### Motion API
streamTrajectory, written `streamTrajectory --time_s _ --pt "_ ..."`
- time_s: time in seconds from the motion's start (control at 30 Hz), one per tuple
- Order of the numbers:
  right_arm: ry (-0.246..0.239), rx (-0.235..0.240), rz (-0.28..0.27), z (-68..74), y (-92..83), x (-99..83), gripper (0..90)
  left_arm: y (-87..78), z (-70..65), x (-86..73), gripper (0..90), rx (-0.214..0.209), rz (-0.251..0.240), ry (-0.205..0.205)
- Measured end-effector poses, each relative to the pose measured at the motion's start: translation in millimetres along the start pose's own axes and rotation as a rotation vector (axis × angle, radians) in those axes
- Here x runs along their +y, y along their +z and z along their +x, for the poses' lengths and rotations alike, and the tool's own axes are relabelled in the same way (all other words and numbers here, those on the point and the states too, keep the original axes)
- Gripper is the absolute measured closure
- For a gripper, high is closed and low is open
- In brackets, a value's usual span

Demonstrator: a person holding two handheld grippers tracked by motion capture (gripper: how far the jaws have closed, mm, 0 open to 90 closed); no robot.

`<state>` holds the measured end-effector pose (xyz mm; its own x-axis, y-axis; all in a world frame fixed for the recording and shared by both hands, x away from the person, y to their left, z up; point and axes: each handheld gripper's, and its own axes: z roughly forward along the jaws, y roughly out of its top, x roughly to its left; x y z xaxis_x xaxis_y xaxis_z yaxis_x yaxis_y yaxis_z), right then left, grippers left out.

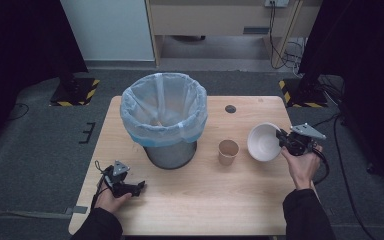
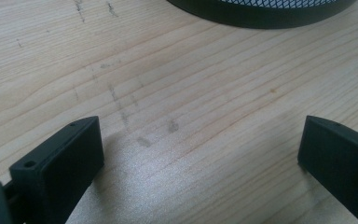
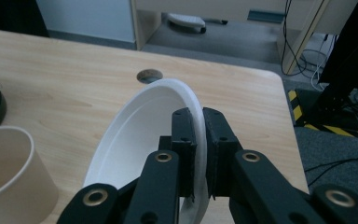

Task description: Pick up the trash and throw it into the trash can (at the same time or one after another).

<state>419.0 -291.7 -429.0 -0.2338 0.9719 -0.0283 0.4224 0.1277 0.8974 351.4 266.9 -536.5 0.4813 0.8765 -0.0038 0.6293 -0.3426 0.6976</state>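
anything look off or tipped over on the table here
Only the white bowl: it is tilted up on its side, because the right hand-held gripper is clamped on its rim. The paper cup stands upright and the lined bin is upright too. No spill or damage shows.

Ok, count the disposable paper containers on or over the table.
2. The white bowl is tilted, gripped by its rim in the right gripper near the table's right edge. The brown cup stands upright between it and the bin, whose inside may hide more.
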Motion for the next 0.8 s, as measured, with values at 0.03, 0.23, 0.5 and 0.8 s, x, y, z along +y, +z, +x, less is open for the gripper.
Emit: streamTrajectory --time_s 0.03,0.23,0.5,0.8 --pt "0.002 -0.001 -0.007 -0.1 -1.0 1.1 84.3 0.0 0.0 0.0 0.0 0.0 0.0 0.0" --pt "0.011 0.018 -0.073 1.5 -12.8 15.2 84.3 0.0 0.0 0.0 0.0 0.0 0.0 0.0" --pt "0.025 0.031 -0.163 5.0 -31.0 33.0 84.3 0.0 0.0 0.0 0.0 0.0 0.0 0.0" --pt "0.042 0.073 -0.255 10.8 -48.3 49.1 84.3 0.0 -0.1 0.0 0.0 0.0 0.0 -0.001"
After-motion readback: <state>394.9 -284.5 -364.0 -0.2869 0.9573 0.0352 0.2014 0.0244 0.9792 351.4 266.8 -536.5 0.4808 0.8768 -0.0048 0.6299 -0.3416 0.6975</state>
